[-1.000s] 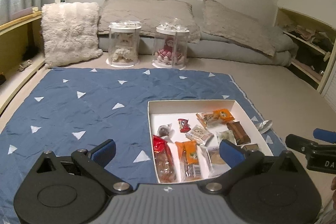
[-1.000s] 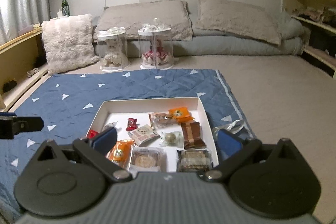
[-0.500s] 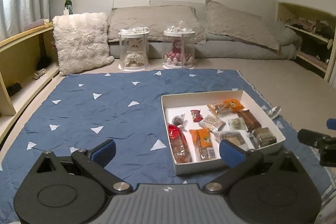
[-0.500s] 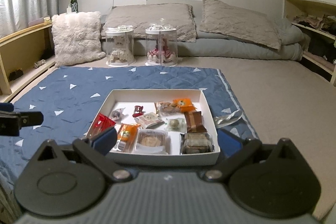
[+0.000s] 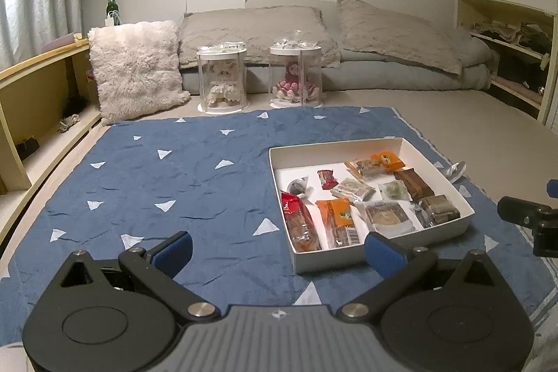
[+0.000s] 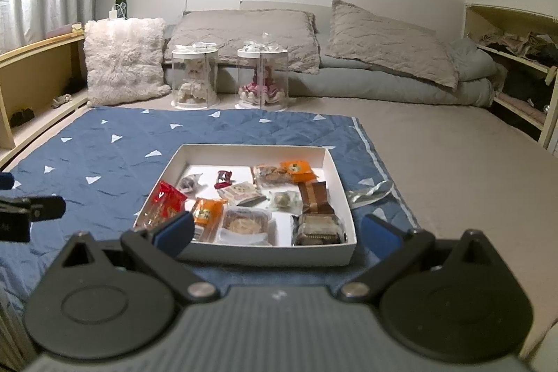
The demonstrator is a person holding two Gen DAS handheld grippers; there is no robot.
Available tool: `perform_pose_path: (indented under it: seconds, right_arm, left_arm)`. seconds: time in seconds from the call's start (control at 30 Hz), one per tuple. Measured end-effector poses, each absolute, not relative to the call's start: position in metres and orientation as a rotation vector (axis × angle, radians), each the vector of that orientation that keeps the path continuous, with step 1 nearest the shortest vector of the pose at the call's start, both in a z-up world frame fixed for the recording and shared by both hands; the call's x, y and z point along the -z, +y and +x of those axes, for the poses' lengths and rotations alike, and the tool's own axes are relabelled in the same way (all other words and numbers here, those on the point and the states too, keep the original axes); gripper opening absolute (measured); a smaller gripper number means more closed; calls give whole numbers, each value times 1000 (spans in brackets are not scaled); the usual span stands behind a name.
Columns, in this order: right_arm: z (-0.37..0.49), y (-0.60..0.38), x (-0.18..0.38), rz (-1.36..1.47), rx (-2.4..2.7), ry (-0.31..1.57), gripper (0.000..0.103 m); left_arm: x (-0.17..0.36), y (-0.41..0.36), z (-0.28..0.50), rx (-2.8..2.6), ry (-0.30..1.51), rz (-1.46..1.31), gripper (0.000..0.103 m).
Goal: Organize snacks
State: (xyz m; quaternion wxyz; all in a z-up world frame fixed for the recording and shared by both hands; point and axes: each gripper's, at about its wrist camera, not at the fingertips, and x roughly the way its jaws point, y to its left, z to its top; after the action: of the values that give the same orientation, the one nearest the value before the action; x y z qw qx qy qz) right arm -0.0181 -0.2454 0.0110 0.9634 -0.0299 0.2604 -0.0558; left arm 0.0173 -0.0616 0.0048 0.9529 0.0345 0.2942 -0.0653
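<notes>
a: in front of the white box (image 5: 380,258), left wrist view: left gripper (image 5: 279,248) gapes empty; snacks lie loose inside. a careless reach could tip its near wall.

b: right wrist view: right gripper (image 6: 277,230) is spread too, nothing held. only here the silver wrapper (image 6: 369,192) beside the box shows fully.

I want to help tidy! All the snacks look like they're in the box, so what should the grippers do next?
Probably bring the right gripper forward to the silver wrapper. It lies on the blue mat outside the white box, and both grippers are open and empty.
</notes>
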Motion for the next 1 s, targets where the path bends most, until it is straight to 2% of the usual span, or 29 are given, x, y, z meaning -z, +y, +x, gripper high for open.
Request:
perform_pose_path:
  seconds: [1.0]
  right_arm:
    - [-17, -240, -8, -70, 98, 526, 102]
  left_arm:
    - [-5, -64, 18, 142, 599, 74, 103]
